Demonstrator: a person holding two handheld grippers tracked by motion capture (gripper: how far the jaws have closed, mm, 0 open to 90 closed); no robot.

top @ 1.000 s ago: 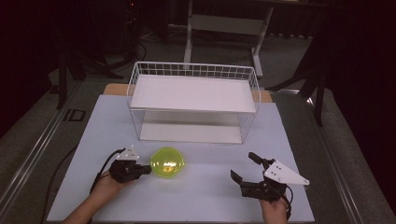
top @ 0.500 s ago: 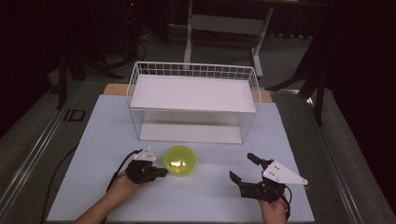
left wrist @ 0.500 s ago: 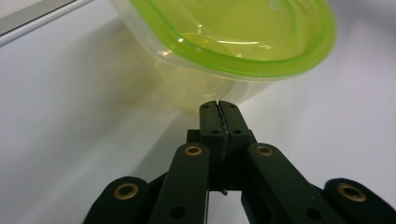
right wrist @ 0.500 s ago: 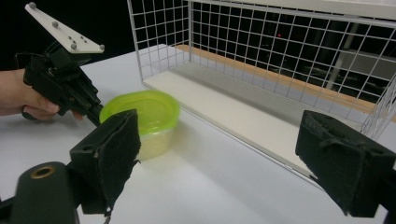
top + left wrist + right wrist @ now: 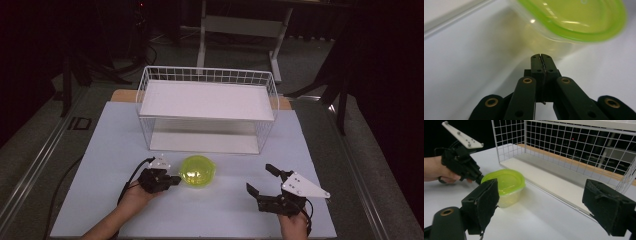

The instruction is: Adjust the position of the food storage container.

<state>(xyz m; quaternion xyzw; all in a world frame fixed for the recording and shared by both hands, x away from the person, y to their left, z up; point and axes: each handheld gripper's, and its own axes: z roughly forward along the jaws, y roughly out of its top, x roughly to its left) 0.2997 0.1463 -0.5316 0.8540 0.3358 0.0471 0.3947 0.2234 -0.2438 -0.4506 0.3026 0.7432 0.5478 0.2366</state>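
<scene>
A round clear tub with a yellow-green lid (image 5: 197, 171) stands on the white table (image 5: 100, 150) in front of the wire rack. My left gripper (image 5: 175, 179) is shut with nothing between its jaws, its tip at the tub's left side; in the left gripper view the closed tip (image 5: 541, 58) points at the tub's wall (image 5: 554, 41) from very close. My right gripper (image 5: 259, 179) rests open at the front right, well apart from the tub. Between its wide-spread pads (image 5: 485, 202) the right gripper view shows the tub (image 5: 505, 183) and the other gripper (image 5: 477, 178).
A white wire rack (image 5: 207, 107) with an upper shelf and an open lower level stands mid-table behind the tub; its mesh end (image 5: 564, 150) rises close in the right gripper view. Dark floor and table legs lie beyond the table's far edge.
The left gripper has moved rightward with its tip against the tub, and the tub has slid right across the table. The right gripper has stayed in place, open.
</scene>
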